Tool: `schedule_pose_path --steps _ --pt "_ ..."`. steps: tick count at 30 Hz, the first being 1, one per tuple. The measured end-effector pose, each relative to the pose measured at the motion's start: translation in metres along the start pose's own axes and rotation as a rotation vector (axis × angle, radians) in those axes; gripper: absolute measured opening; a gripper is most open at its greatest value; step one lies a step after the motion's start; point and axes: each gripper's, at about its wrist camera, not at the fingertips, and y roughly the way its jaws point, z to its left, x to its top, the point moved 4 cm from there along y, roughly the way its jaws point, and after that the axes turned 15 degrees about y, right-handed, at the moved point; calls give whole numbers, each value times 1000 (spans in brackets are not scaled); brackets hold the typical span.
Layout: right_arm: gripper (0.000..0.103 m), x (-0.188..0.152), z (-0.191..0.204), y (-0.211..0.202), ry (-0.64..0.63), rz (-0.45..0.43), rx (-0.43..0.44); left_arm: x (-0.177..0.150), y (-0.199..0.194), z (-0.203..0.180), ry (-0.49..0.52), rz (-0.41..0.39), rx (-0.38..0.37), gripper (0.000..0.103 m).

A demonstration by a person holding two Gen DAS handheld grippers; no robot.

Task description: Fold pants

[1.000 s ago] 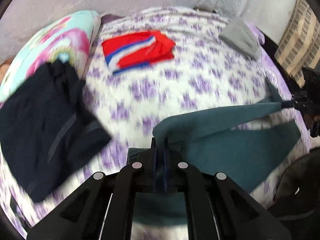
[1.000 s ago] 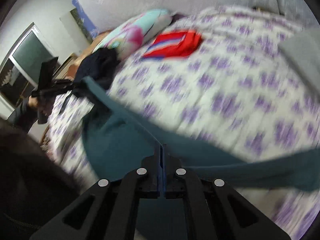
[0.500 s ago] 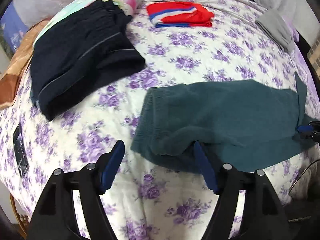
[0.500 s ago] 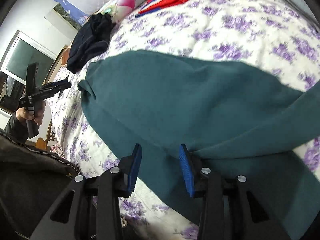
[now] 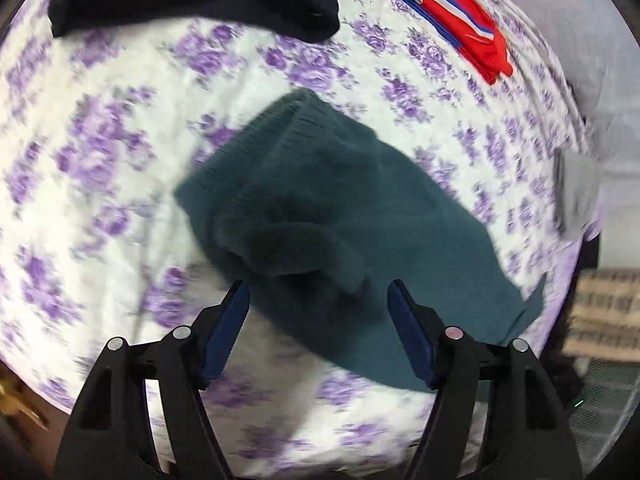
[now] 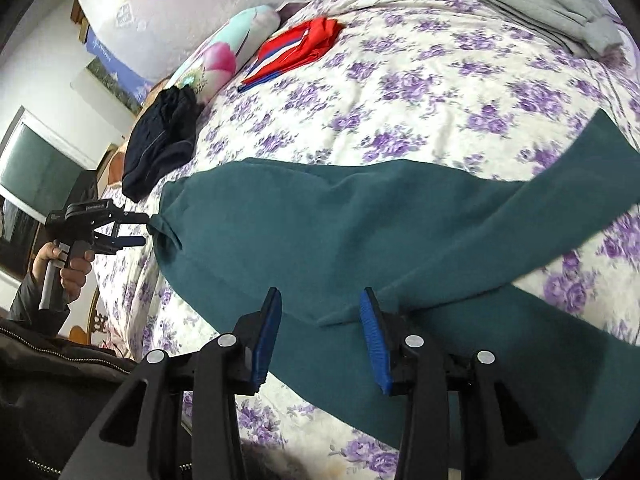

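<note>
Floral bedspread (image 5: 120, 184) fills frame; teal pants (image 5: 344, 216) lie center, released. My left gripper (image 5: 318, 330) spread, right gripper (image 6: 320, 334) just been opening, nothing pinched. Fabric soft, limp (light knit); I'd take waistband (image 5: 280, 128) corners next.

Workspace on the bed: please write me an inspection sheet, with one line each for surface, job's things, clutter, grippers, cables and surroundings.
Surface: bed sheet with purple flower print, partly covered by clothes.
Job's things: teal pants lie spread on the sheet, one leg running to the right; nothing grips them.
Clutter: dark garment, folded red striped garment, grey garment, flowered pillow.
Grippers: left gripper jaws open above the waistband end; right gripper jaws open above the pants' edge. Both have just been opening, and no pad presses the cloth.
Cables: nothing seen.
Surroundings: pale wall, window, the person's dark jacket.
</note>
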Motion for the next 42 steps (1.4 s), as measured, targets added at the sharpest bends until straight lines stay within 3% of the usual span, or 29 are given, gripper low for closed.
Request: schedule_pose_path --steps 6,8,9,10,11,15,20,21,23,24,26,27,28,30,33,37,41,42 --pt "42 -4 -6 -4 30 -19 -5 15 14 17 -181 11 -33 66" --pt "42 -3 -7 -5 34 -24 -13 19 19 23 -237 6 -41 56" --pt "42 -1 -8 -4 38 -27 -16 21 20 25 -240 0 -21 42" --pt "42 1 -9 -4 43 -30 -21 22 20 25 -227 -8 9 21" --pt "42 2 -9 -3 47 -33 -28 23 18 24 -205 -19 31 12" --pt "42 11 -13 6 68 -38 -82 24 -5 11 -99 -79 118 6" --pt "42 17 -15 9 66 -36 -104 18 -39 6 70 -131 259 7" --pt "42 18 -20 11 76 -31 -134 18 -33 13 96 -110 315 7" --pt "42 22 -30 12 106 -41 -179 20 -14 34 144 -74 509 10" --pt "43 29 -41 6 146 -75 -214 20 -7 42 157 -46 552 19" --pt "51 41 -63 -12 242 -157 -238 17 -3 45 116 -23 516 24" --pt "57 46 -74 -21 286 -197 -252 16 -9 40 100 -58 478 24" --pt "57 52 -86 -31 336 -240 -272 17 -12 36 106 -74 480 32" --pt "57 68 -117 -50 450 -311 -312 22 -27 21 186 -129 581 47" --pt "57 98 -138 -58 502 -364 -365 28 -44 -3 304 -214 669 51" --pt "54 143 -134 -31 456 -352 -464 30 -47 -31 387 -262 619 61" --pt "50 169 -149 10 460 -291 -580 15 -27 -47 435 -218 552 63" --pt "35 170 -155 21 449 -261 -630 13 -18 -49 448 -205 539 63"
